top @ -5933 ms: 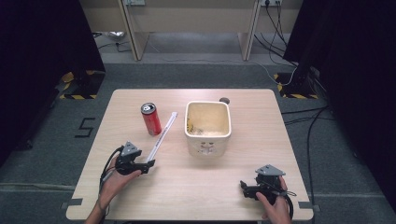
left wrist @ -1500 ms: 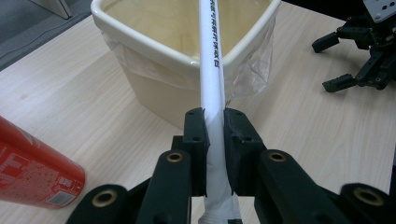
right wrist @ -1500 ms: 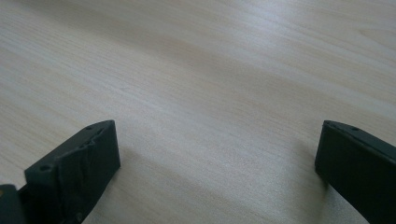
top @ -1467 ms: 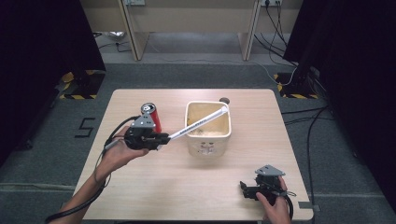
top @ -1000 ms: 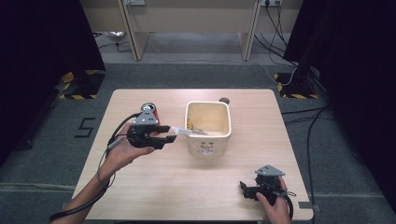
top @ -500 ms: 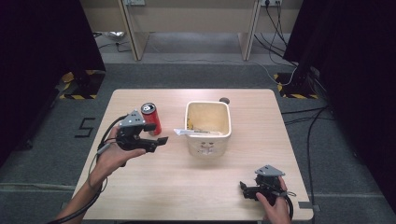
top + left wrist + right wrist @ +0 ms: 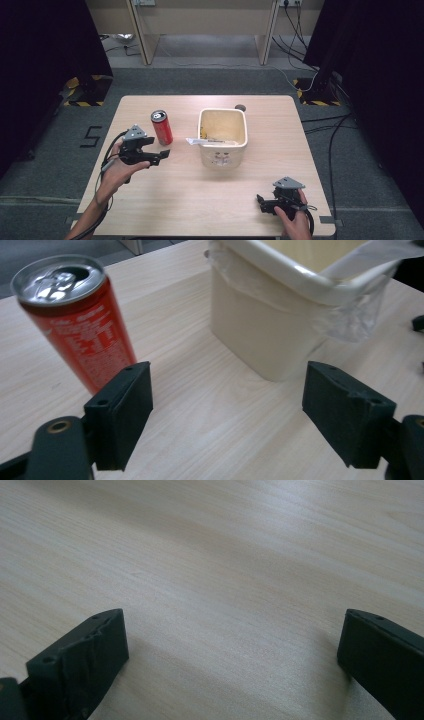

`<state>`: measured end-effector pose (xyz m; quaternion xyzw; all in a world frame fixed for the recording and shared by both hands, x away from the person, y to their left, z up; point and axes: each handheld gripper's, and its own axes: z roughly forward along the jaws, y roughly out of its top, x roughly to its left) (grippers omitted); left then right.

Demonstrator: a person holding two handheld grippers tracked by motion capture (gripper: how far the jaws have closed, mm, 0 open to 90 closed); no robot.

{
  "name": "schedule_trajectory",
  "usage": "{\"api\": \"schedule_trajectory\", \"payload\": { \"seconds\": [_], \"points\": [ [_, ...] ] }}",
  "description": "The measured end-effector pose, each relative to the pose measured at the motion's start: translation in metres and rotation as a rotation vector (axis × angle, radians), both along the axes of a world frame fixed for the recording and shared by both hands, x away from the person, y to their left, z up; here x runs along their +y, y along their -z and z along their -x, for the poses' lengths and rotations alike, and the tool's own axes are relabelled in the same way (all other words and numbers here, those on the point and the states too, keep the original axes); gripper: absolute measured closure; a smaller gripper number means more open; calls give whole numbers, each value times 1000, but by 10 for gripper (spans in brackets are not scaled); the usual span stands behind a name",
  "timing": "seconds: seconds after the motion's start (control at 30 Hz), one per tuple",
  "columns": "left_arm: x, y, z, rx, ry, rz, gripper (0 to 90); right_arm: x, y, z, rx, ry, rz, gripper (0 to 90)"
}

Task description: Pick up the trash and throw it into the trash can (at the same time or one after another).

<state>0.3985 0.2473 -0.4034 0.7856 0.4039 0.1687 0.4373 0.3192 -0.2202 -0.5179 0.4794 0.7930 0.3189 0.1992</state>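
Progress check, view by view.

High view: pale wooden tabletop [image 7: 200, 200] carries a cream square plastic bin [image 7: 223, 136] at centre, a red aluminium drink can [image 7: 162, 127] upright just left of it, well apart from it. Long white paper-wrapped straw-like stick [image 7: 212, 142] lies across the bin's near rim, its left end poking out over the edge towards the can. Left gripper [image 7: 161, 155] sits near-left of the bin, just near of the can, fingers spread, nothing between them. The jaws have just been opening, so I read the stick as released. Right gripper [image 7: 259, 202] rests at the near right corner, well apart from everything.

Left gripper view: both black fingers [image 7: 120, 415] stand wide, bare tabletop between them. Can [image 7: 77, 315] just beyond the left finger, not touched. Bin [image 7: 270, 325] farther off to the right, thin clear liner film hanging over its rim.

Right gripper view: fingers [image 7: 80, 665] wide apart, low over plain wood, holding nothing.

Judgement: stick drop mostly done, though it hangs on the rim, not fully inside. Can is untouched, likely the next item for the bin.
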Motion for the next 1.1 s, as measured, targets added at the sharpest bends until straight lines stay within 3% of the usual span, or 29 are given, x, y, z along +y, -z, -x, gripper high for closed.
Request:
{"api": "schedule_trajectory", "payload": {
  "seconds": [0.63,0.9,1.1],
  "points": [
    [14,25,-24,22,-102,9,180,0,0,0,-2,0,0,2],
    [19,26,-32,20,-137,35,170,0,0,0,-1,0,0,3],
    [20,27,-37,15,-143,18,172,0,0,0,-2,-1,1,2]
  ]
}}
